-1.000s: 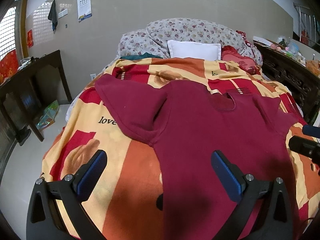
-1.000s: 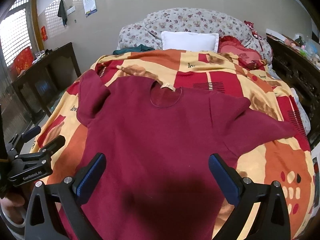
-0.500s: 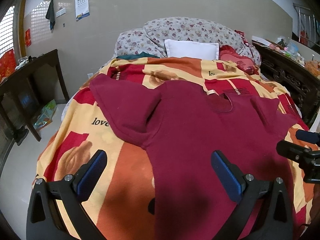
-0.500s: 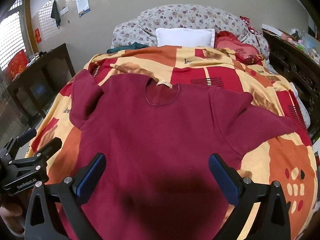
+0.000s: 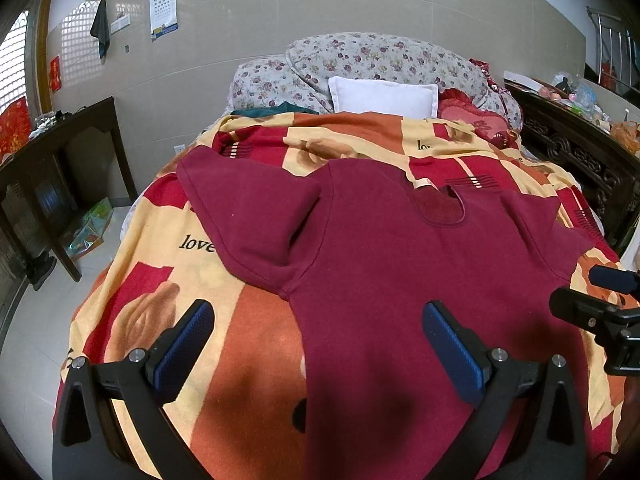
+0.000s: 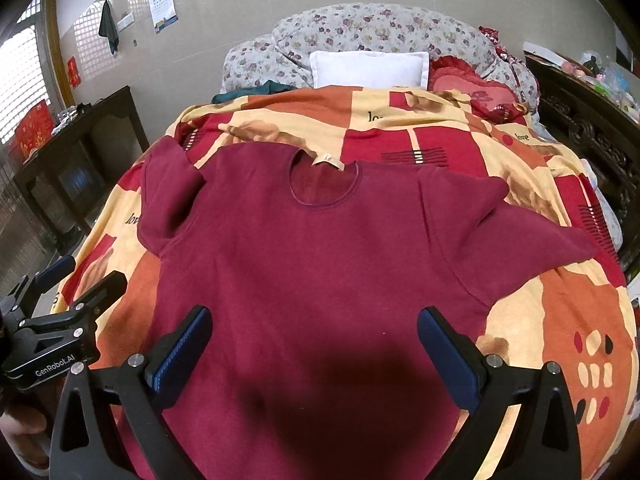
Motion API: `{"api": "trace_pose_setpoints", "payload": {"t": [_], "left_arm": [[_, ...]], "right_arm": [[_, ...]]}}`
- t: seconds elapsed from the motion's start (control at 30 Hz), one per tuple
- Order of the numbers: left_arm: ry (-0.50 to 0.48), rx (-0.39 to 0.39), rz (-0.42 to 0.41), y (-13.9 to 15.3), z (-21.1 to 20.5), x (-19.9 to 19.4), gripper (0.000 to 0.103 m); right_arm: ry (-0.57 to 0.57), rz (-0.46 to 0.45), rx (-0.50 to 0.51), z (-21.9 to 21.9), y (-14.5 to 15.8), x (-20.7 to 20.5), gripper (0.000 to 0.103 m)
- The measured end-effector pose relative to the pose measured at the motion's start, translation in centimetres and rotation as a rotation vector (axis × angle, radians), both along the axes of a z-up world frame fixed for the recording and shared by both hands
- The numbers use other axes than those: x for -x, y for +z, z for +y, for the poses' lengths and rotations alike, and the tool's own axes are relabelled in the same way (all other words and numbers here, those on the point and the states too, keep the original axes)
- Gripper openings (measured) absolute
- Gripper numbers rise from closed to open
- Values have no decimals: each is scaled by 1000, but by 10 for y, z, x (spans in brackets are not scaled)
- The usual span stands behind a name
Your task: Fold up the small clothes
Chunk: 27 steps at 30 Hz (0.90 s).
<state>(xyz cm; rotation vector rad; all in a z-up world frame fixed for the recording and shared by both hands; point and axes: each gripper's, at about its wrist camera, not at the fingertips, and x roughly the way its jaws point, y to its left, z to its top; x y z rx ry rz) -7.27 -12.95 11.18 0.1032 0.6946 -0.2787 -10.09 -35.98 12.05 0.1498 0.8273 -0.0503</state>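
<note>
A dark red short-sleeved shirt [image 5: 400,264] [image 6: 320,248] lies spread flat on the bed, neck hole toward the pillows, both sleeves out to the sides. My left gripper [image 5: 320,332] hovers open over the shirt's left side seam, below the left sleeve [image 5: 256,224]. My right gripper [image 6: 314,336] hovers open above the shirt's lower middle, with nothing between its blue pads. Each gripper shows at the edge of the other's view: the right gripper [image 5: 600,300] and the left gripper [image 6: 76,288].
An orange, red and cream blanket [image 5: 168,264] [image 6: 560,320] covers the bed. A white pillow [image 6: 370,68] and floral quilt [image 6: 380,28] lie at the head. Dark wooden furniture stands on the left [image 5: 52,160] and right [image 6: 580,120]. A hand [image 6: 16,436] holds the left gripper.
Both grippers have drifted slightly back and to the left over the shirt, staying open. The shirt itself has not moved.
</note>
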Motion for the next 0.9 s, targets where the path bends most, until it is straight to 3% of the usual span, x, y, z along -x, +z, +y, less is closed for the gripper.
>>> {"api": "trace_pose_setpoints", "payload": {"t": [0.5,0.77,0.9], "left_arm": [[12,22,44,-17,4,-31,103],[87,52,85,-28,48,-87,103],[171,111,114,-29,87,-133,103]], "right_arm": [[19,38,-6,9,-22,-28,103],[52,92,-45,19,-48,-61,103],[84,101,-40,30,-55,-72,103]]}}
